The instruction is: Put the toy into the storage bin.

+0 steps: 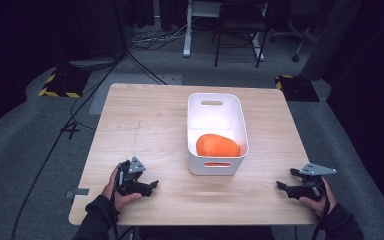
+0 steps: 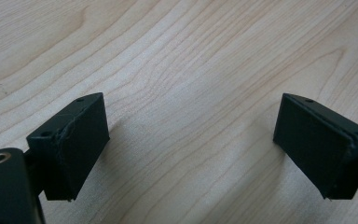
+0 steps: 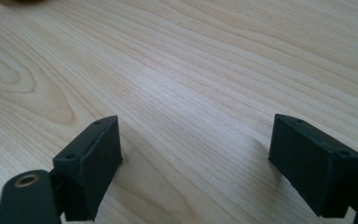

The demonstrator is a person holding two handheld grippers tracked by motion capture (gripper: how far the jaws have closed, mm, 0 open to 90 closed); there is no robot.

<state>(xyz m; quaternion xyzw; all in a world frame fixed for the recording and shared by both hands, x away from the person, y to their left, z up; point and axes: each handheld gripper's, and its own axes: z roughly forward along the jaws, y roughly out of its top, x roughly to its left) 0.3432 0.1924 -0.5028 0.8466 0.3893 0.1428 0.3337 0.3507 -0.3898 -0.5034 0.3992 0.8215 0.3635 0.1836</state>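
Status: orange object is seen lying inside the white bin, at the bin's near end, resting on the floor of it. The bin is placed right of centre on the tabletop, long axis running away from the person.

Left hand-held gripper is parked on the near left part of the tabletop, jaws spread wide, nothing between them; bare wood grain is seen between the pads in the left gripper view. Right hand-held gripper is parked near the right edge, jaws likewise wide and empty. Both are well apart from the bin.

Judged: the orange object is already binned, or a pick from the bin is about to be set up; which of the two cannot be told.

If a pick is intended, the following is advised:
- approach is made from above, over the near rim, not through the handle slot
- jaws are kept fully spread until the object's rounded sides are straddled
- bin wall contact is avoided, since the bin looks light and could be pushed
- the bin may be steadied with the left hand-held gripper
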